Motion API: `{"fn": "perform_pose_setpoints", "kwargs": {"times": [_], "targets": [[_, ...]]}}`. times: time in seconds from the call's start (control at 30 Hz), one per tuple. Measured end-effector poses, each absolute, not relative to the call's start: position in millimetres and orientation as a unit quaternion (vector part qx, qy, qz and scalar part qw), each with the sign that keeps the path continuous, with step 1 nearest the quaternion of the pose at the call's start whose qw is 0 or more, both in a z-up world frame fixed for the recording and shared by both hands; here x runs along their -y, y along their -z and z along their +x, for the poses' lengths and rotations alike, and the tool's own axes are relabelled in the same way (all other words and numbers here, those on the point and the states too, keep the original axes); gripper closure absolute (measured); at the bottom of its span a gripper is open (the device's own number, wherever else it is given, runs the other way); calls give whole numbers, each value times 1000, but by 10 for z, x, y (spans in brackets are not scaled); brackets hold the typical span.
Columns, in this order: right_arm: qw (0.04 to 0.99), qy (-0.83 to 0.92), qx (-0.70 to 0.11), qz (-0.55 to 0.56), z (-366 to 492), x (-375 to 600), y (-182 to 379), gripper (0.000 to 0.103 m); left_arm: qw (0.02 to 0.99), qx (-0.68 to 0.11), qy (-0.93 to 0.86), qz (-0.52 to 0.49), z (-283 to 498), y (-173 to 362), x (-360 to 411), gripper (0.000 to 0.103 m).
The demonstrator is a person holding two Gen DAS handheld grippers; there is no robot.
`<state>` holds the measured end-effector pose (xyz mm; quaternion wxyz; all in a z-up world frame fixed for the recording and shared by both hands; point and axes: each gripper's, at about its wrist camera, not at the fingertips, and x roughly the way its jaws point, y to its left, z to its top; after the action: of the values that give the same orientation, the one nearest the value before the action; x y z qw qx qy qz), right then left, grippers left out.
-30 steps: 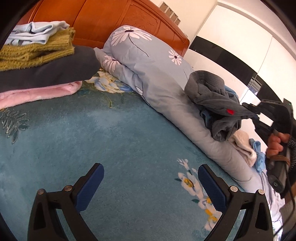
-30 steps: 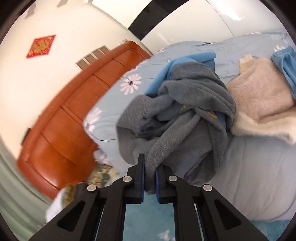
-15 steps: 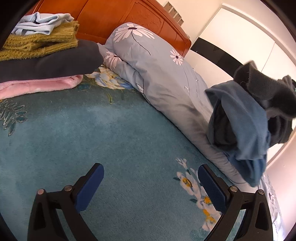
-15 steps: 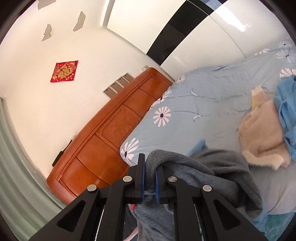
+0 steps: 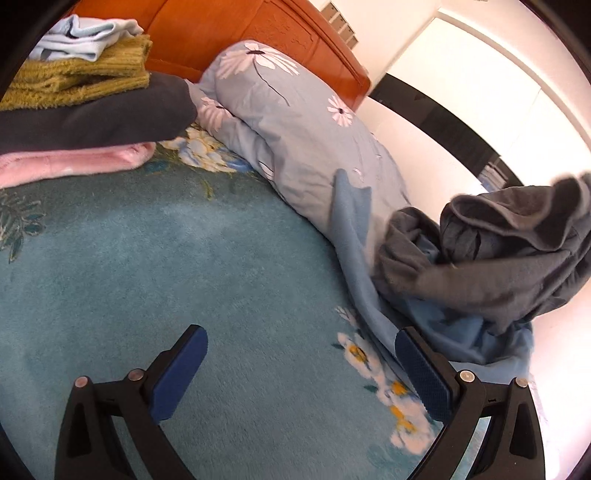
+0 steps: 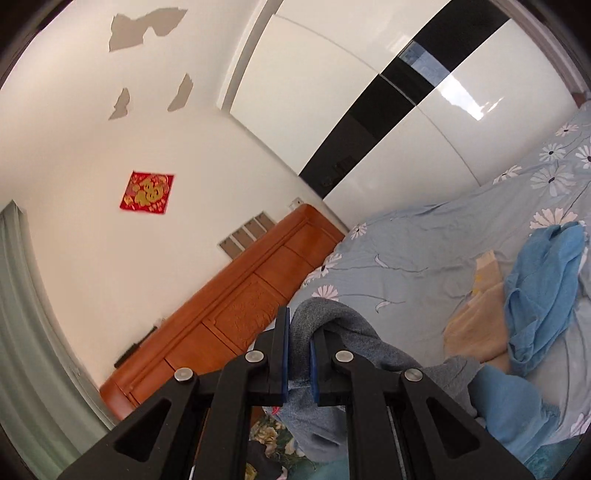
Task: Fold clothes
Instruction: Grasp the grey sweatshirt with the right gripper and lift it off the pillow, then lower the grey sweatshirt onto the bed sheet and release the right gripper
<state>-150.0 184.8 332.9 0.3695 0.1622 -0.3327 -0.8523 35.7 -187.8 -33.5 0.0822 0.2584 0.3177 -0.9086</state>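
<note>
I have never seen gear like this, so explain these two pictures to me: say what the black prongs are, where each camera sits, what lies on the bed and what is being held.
There is no robot here. A person holds a two-finger tool in each hand, and a fisheye camera on each tool looks out along its fingers.

The left camera shows the left tool open and empty above a teal floral blanket. A stack of folded clothes sits at the far left, and a rolled daisy-print quilt lies along the wooden headboard.

The right camera shows the right tool shut on a grey garment, lifted off the bed. The left view shows it hanging bunched with blue cloth.
</note>
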Motion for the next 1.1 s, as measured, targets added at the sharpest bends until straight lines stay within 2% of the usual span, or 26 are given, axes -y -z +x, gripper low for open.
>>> {"fn": "perform_pose_setpoints", "kwargs": {"times": [0.4, 0.5, 0.7, 0.9, 1.1], "targets": [[372, 876, 301, 56, -212, -2965, -4370, 94, 39, -257, 914, 312, 1003, 166, 1559, 0], [384, 883, 255, 87, 130, -2995, -4351, 94, 29, -250, 917, 310, 1166, 29, 1462, 0], [439, 858, 188, 187, 531, -2743, -3635, 94, -2, -226, 926, 302, 1452, -293, 1234, 0], [459, 818, 113, 327, 600, -2169, -2398, 94, -77, -188, 935, 292, 1720, -572, 822, 0], [457, 773, 111, 426, 533, -1836, -1261, 92, -134, -90, 937, 308, 1874, -591, 170, 0]]}}
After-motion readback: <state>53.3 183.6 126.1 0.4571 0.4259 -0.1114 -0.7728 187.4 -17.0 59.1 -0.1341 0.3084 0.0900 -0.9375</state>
